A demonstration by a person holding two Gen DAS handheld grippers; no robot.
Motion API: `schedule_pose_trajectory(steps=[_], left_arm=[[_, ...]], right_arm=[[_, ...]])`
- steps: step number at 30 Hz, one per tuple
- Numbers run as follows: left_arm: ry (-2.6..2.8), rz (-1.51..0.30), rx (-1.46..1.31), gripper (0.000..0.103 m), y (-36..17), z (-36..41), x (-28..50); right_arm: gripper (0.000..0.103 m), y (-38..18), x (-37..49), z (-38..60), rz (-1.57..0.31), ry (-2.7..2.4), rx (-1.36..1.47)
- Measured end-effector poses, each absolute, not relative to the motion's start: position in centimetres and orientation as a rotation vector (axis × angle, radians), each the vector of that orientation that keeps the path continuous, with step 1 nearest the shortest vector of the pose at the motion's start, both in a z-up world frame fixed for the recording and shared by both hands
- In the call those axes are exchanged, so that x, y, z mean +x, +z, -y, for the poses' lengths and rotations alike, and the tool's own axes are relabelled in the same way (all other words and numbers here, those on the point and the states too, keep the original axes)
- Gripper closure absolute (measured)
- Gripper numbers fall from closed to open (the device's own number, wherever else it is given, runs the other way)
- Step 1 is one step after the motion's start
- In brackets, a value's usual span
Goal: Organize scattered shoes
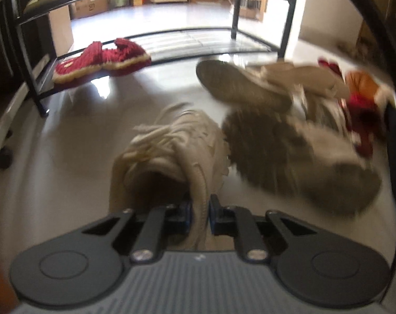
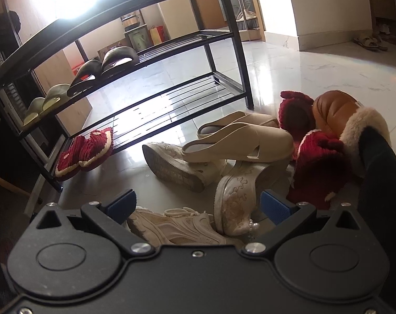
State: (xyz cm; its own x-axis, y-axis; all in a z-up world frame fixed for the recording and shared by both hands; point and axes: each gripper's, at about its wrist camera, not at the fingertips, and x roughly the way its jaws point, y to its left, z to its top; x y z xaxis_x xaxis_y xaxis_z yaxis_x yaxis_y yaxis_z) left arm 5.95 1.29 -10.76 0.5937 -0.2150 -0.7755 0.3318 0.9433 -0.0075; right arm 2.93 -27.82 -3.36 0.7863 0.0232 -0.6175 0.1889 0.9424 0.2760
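Observation:
My left gripper (image 1: 200,216) is shut on the heel collar of a cream laced sneaker (image 1: 171,151) and holds it over the floor; the left wrist view is blurred. The same sneaker (image 2: 177,227) shows low in the right wrist view, between the open, empty jaws of my right gripper (image 2: 196,204). A pile of shoes lies on the floor to the right: a white sneaker on its side (image 2: 177,164), beige slip-ons (image 2: 237,141), a white embroidered shoe (image 2: 234,204), red knit slippers (image 2: 321,157) and a brown fur-lined boot (image 2: 339,112). A red slipper pair (image 1: 101,60) sits on the black shoe rack's (image 2: 150,60) bottom shelf.
Dark slides (image 2: 103,70) and pale green slides (image 2: 46,102) rest on the rack's middle shelf. A dark sleeve (image 2: 381,183) crosses the right edge. Sandals (image 2: 368,41) lie by the far wall. Glossy tile floor (image 2: 315,73) stretches behind the pile.

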Motion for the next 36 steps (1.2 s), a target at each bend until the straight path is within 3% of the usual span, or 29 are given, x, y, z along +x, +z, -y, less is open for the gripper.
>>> schedule_pose_trajectory(steps=[9, 11, 12, 13, 14, 16, 22, 28, 36], left_arm=[[-0.245, -0.894, 0.144, 0.09, -12.7, 2.9, -3.1], [-0.235, -0.882, 0.157, 0.085, -12.4, 3.3, -3.8], [-0.225, -0.864, 0.163, 0.078, -11.9, 3.3, -4.2], [-0.216, -0.845, 0.168, 0.057, -11.4, 3.4, -4.5], [-0.196, -0.803, 0.171, 0.029, -10.4, 3.4, -4.9], [-0.157, -0.731, 0.162, 0.002, -8.3, 3.0, -5.3], [-0.102, -0.655, 0.084, 0.001, -2.6, -0.3, -4.3], [0.017, -0.609, -0.033, 0.001, 0.9, -6.1, -3.7], [0.192, -0.521, -0.065, 0.001, 1.0, -6.2, -8.8]], right_arm=[[0.0, -2.0, 0.6, 27.1, -0.659, -0.04, 0.343], [0.0, -1.5, -0.1, 27.2, -0.652, -0.034, 0.339], [0.0, -1.5, -0.2, 27.3, -0.652, -0.035, 0.337], [0.0, -1.4, -0.5, 27.4, -0.652, -0.035, 0.334], [0.0, -1.3, -0.8, 27.5, -0.653, -0.035, 0.332], [0.0, -1.3, -1.1, 27.7, -0.658, -0.026, 0.328], [0.0, -1.6, -0.9, 26.7, -0.673, 0.192, 0.283], [0.0, -3.0, 1.3, 22.9, -0.71, 0.517, 0.055], [0.002, -5.8, 3.3, 13.7, -0.793, 0.978, -0.38]])
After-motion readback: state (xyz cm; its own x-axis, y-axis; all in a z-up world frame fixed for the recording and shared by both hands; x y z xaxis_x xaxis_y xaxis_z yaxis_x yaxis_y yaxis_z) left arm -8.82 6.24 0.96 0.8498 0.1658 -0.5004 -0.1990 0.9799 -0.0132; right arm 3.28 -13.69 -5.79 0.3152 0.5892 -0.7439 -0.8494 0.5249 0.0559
